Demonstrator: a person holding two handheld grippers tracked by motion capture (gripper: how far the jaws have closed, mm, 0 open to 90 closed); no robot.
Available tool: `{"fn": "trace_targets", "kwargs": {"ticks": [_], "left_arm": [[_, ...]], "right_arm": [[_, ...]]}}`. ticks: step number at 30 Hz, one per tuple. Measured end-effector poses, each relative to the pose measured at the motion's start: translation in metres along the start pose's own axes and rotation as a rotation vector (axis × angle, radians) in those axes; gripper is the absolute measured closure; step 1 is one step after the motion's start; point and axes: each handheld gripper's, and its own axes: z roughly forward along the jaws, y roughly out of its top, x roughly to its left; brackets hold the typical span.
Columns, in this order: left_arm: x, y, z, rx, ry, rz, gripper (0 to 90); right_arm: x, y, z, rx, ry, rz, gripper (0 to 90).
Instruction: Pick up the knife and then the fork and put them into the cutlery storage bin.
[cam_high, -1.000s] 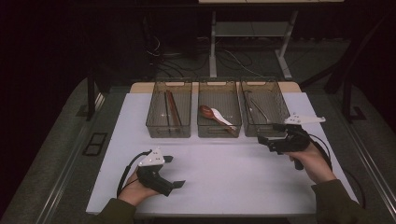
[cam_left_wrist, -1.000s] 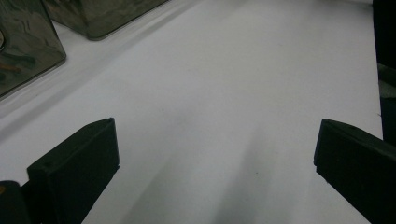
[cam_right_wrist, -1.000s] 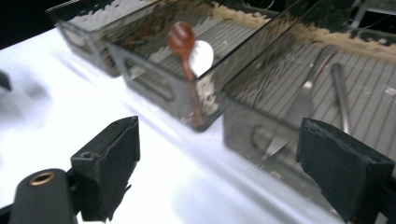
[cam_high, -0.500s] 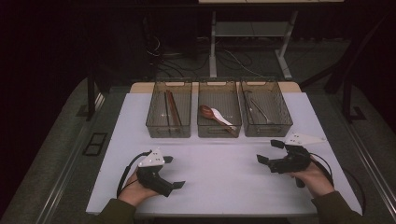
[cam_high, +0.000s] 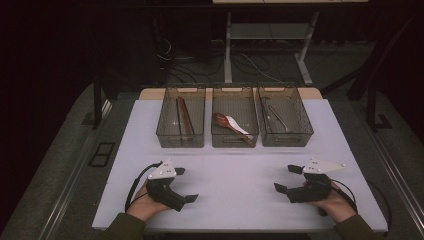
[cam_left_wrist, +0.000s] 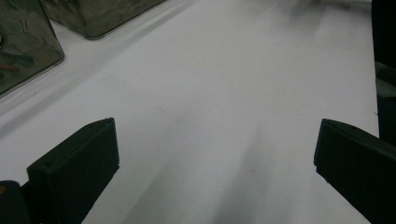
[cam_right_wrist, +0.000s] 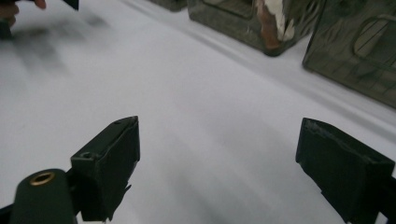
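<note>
1. As both hands rest on the near part of the bench (cam_high: 235, 165), the left hand-held gripper (cam_high: 186, 185) sits at the near left with its jaws spread wide and nothing between them.
2. The right hand-held gripper (cam_high: 289, 178) sits at the near right, likewise with its jaws wide apart and empty; its jaws point toward the middle of the bench.
3. In the left gripper view, the two black jaws of the left hand-held gripper (cam_left_wrist: 215, 154) stand far apart over bare white bench surface.
4. In the right gripper view, the jaws of the right hand-held gripper (cam_right_wrist: 219, 154) are equally spread over the white surface, with the bins ahead of them.
5. Three clear bins stand side by side at the far edge of the bench, well apart from both grippers.
6. The left bin (cam_high: 180, 140) holds long brown sticks (cam_high: 185, 117) lying lengthwise; whether they are chopsticks I cannot tell for certain.
7. The middle bin (cam_high: 235, 141) holds a brown spoon (cam_high: 220, 119) and a white spoon (cam_high: 236, 125), lying across each other at an angle.
8. The right bin (cam_high: 286, 140) holds thin dark metal utensils (cam_high: 276, 118); their exact kind is too small to tell.
9. The bench surface between the two grippers and the bins is plain white.
10. A grey three-cornered plate tops each gripper, and a black cable trails from each toward the near edge.
</note>
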Motion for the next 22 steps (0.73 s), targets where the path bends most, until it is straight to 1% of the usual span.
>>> {"fn": "trace_targets", "kwargs": {"ticks": [5,9,13,22], "left_arm": [[-0.0003,-0.0001,-0.0002,-0.001,0.000,0.001,0.0],[-0.0002,-0.0005,-0.0003,-0.001,-0.001,-0.001,0.0],[-0.0009,-0.0004,-0.0006,-0.005,0.001,-0.001,0.0],[-0.0008,-0.0005,-0.0005,-0.003,0.000,0.000,0.0]], "right_arm": [[0.0009,-0.0049,-0.0027,-0.002,-0.002,0.010,13.9],[0.0004,-0.0072,-0.0060,-0.003,-0.014,-0.006,14.0],[-0.0020,-0.0081,-0.0082,-0.008,-0.024,0.002,13.9],[-0.0051,-0.0087,-0.0085,-0.010,-0.033,0.000,13.9]]}}
